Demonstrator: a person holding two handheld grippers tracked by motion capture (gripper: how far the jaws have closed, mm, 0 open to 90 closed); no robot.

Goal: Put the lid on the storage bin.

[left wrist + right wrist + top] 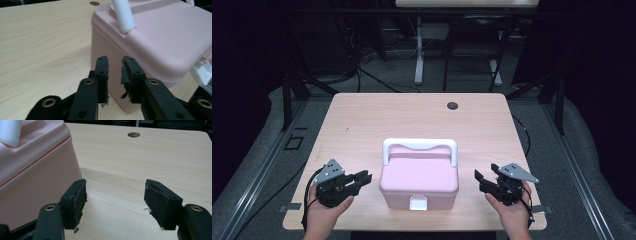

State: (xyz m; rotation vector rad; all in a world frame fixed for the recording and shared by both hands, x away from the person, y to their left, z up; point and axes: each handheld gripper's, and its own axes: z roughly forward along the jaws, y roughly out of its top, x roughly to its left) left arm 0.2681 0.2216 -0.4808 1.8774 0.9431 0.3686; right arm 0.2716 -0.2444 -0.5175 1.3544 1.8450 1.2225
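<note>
Nearest the high camera are my two hands at the table's (pixel 362 107) near edge, one on each side of the pink box (pixel 419 177). I see the left gripper (pixel 363 178) just beside the box's left wall, pointing at it, and the right gripper (pixel 478 176) a little farther off the right wall, pointing inward and slightly away from me. The box sits centred near the front edge, lid down, its white handle (pixel 420 146) arching across the far side and a white latch (pixel 418 202) on the front face. Its long axis runs left to right, so each gripper faces a short end. I judge the left one nearer.

From the left gripper view, my jaws stand a narrow gap apart with nothing between them. The box wall (pixel 107 50) rises just beyond the tips, and the handle's post (pixel 123 16) stands above. I would need to spread them before anything on this box fits.

From the right gripper view, the jaws are well apart and empty, with bare wood between them. The box (pixel 32 175) lies off to their left, apart from the nearer pad (pixel 76 202), so this hand must swing inward to meet it.
</note>
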